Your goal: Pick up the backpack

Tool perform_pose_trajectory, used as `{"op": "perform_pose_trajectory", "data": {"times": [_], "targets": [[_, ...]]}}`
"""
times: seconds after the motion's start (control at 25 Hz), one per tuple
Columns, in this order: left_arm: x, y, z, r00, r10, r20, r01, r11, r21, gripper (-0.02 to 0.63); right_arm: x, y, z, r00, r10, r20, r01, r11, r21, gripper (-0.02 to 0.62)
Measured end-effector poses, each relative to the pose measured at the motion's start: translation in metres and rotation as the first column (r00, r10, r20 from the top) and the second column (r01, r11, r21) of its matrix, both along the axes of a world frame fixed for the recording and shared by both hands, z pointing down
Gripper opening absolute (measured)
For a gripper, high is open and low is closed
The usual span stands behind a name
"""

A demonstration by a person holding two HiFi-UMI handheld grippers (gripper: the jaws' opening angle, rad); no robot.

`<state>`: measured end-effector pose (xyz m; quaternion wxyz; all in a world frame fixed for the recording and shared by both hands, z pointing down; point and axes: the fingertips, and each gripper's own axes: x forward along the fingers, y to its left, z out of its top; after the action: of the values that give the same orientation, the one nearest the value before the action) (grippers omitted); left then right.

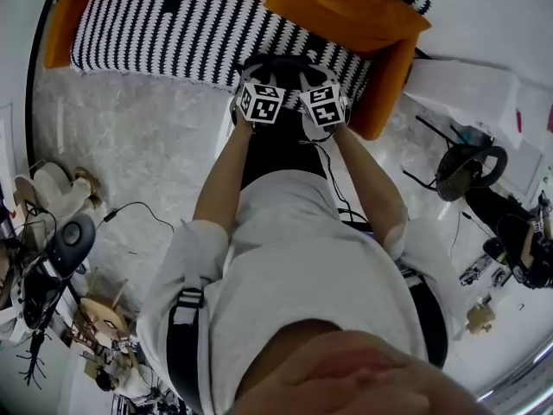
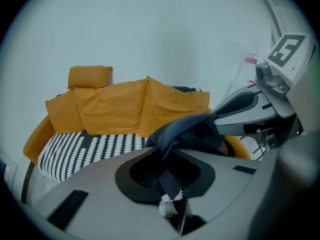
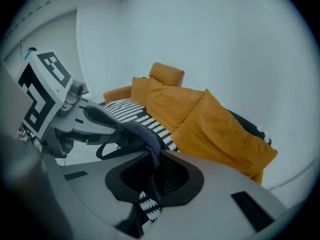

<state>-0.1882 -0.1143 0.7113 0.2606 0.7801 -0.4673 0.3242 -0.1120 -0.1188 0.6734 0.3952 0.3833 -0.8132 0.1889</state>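
The backpack is dark and hangs between the person's forearms, in front of the sofa. My left gripper and right gripper sit side by side at its top, marker cubes facing up. In the left gripper view a dark blue strap runs down between the black pads, and the left gripper is shut on it. Across the right gripper view a dark strap is likewise pinched in the right gripper. Each gripper shows in the other's view, close by. The straps' lower ends are hidden.
An orange sofa with a black-and-white patterned cover and orange cushions stands just beyond the grippers. A cable and clutter lie on the floor at left. A dark chair base and a white box are at right.
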Motion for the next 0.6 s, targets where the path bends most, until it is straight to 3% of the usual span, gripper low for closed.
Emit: {"op": "perform_pose_trajectory", "data": {"times": [0.32, 0.6], "targets": [[-0.028, 0.009, -0.037, 0.994, -0.107, -0.027, 0.107, 0.994, 0.007, 0.064, -0.028, 0.002, -0.037, 0.996, -0.085, 0.024, 0.084, 0.996, 0.043, 0.066], [-0.053, -0.011, -0.086, 0.98, -0.196, -0.042, 0.198, 0.978, 0.07, 0.066, -0.054, -0.025, -0.082, 0.991, -0.118, 0.065, 0.11, 0.987, 0.12, 0.066]]}}
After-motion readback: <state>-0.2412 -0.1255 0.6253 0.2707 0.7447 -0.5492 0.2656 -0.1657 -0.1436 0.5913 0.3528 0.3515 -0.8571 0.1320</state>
